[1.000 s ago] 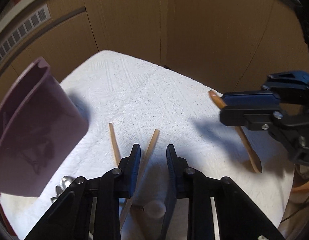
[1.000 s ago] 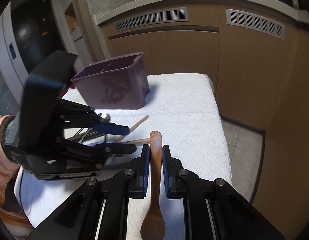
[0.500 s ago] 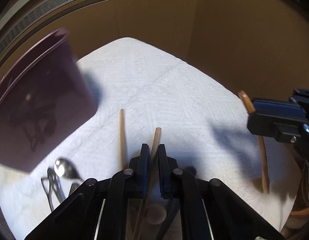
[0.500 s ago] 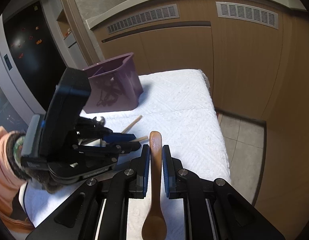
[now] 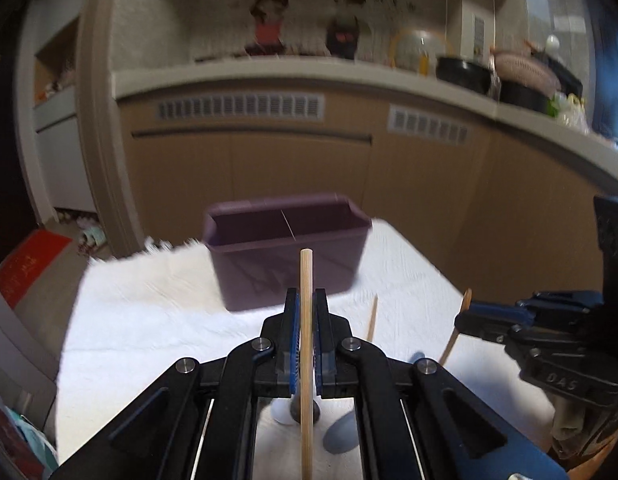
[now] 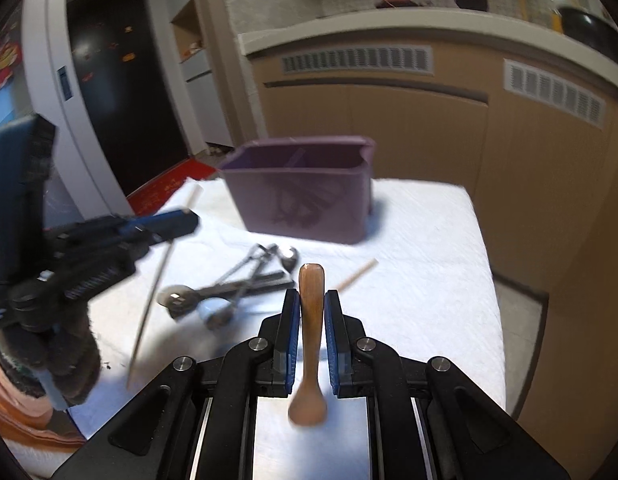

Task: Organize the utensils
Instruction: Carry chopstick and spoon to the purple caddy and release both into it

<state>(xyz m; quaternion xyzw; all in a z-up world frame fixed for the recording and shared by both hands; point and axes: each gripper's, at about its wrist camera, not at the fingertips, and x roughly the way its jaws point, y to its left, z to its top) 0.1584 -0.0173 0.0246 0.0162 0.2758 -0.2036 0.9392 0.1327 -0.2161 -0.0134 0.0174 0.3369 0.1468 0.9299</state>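
Note:
My left gripper (image 5: pixel 306 294) is shut on a light wooden chopstick (image 5: pixel 306 360) and holds it above the white cloth (image 5: pixel 149 320). The chopstick's tip points at the purple divided caddy (image 5: pixel 285 256) just ahead. My right gripper (image 6: pixel 311 296) is shut on a brown wooden spoon (image 6: pixel 310 332), handle forward and bowl toward the camera. The right wrist view has the caddy (image 6: pixel 305 196) further back, the left gripper (image 6: pixel 189 218) at left with its chopstick (image 6: pixel 155 288) hanging slanted, a second chopstick (image 6: pixel 357 274) lying on the cloth, and a heap of metal utensils (image 6: pixel 237 284).
Wooden kitchen cabinets (image 5: pixel 309 168) stand close behind the table. The cloth's right edge (image 6: pixel 485 280) drops to the floor. A gloved hand (image 6: pixel 61 356) holds the left gripper. The right gripper (image 5: pixel 463 322) reaches in from the right beside the loose chopstick (image 5: pixel 372 320).
The left gripper closed on one of the two chopsticks, lifted it off the cloth and swung round to face the caddy. The right gripper rose a little with the spoon.

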